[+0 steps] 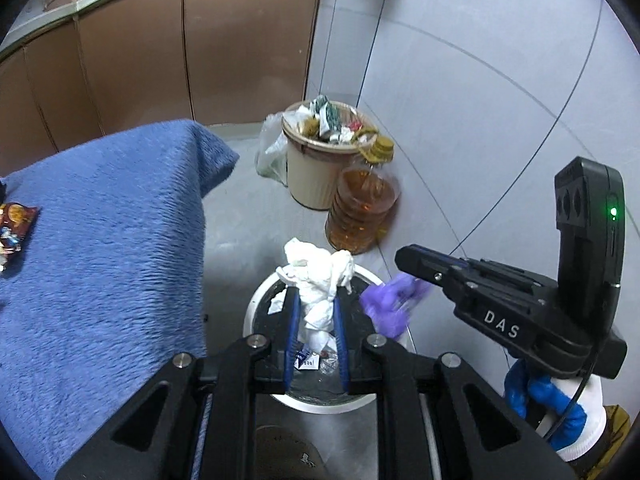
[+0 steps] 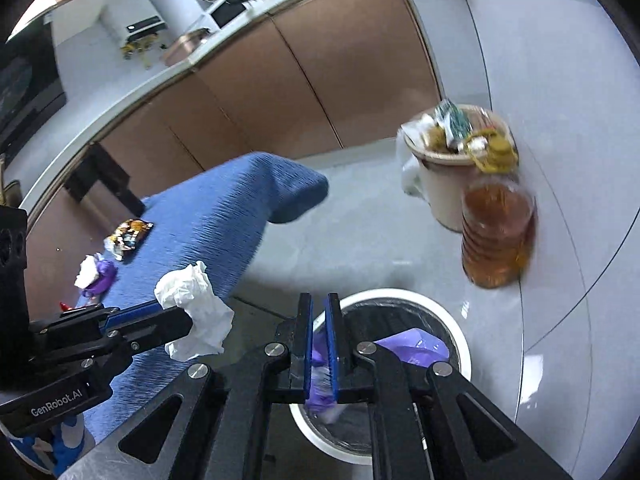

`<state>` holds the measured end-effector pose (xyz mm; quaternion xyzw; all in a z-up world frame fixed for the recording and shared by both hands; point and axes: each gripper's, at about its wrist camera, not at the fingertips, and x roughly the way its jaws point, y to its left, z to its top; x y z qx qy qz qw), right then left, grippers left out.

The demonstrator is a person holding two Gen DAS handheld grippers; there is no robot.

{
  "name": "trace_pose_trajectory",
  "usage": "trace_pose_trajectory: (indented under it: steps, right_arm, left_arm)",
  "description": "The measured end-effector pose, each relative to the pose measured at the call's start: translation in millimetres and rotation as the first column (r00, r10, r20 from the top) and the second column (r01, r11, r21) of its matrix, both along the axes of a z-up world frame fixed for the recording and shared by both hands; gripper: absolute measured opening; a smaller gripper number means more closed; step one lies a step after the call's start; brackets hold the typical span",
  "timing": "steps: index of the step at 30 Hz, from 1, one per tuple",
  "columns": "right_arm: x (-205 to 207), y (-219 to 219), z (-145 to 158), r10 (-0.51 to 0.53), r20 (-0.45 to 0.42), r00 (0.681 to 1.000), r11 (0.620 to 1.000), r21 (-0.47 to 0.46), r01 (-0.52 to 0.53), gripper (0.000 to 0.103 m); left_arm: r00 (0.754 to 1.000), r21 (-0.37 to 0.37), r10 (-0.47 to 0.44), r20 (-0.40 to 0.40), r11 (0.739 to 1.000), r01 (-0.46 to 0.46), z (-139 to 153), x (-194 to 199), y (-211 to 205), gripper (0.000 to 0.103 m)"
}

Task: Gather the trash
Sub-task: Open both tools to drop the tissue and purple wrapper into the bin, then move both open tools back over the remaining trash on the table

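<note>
My left gripper (image 1: 314, 300) is shut on a crumpled white tissue (image 1: 320, 276) and holds it over the white-rimmed trash bin (image 1: 256, 300) on the floor. It also shows in the right wrist view (image 2: 188, 316) with the tissue (image 2: 196, 312). My right gripper (image 2: 319, 312) is shut on a purple wrapper (image 2: 320, 396) above the same bin (image 2: 460, 344); the wrapper also shows in the left wrist view (image 1: 394, 304). More trash lies on the blue cloth: a snack packet (image 2: 130, 236) and a white and purple wad (image 2: 94, 274).
The blue cloth (image 1: 100, 248) covers a table at left. A full beige bin (image 1: 316, 168) and an oil bottle (image 1: 360, 212) stand by the grey wall. Brown cabinets (image 1: 160, 52) run behind.
</note>
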<state>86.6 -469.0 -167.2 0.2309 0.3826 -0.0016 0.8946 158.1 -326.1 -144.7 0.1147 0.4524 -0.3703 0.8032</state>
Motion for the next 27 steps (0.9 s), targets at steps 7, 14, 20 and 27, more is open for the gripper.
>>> trace_pose_trajectory:
  steps: [7,14,20,27]
  right_arm:
    - [6,-7,-18,-0.025,-0.048,0.999,1.000,0.013,0.026,0.028]
    - [-5,-13,-12,-0.073,-0.040,0.997,0.997,-0.004,0.073,0.040]
    - [-21,-17,9,-0.126,-0.007,0.992,0.991,-0.040,0.126,0.046]
    - [-40,0,48,-0.131,0.070,0.989,0.985,-0.100,0.138,0.061]
  left_arm:
    - [0.999,0.000,0.000,-0.047,1.000,0.000,-14,9,-8,0.026]
    - [1.000,-0.012,0.008,-0.028,1.000,-0.008,-8,5,-3,0.039]
    - [0.999,-0.042,0.034,0.019,0.999,-0.033,10,-4,12,0.039]
    - [0.979,-0.125,0.130,0.160,0.986,-0.110,46,-20,49,0.039]
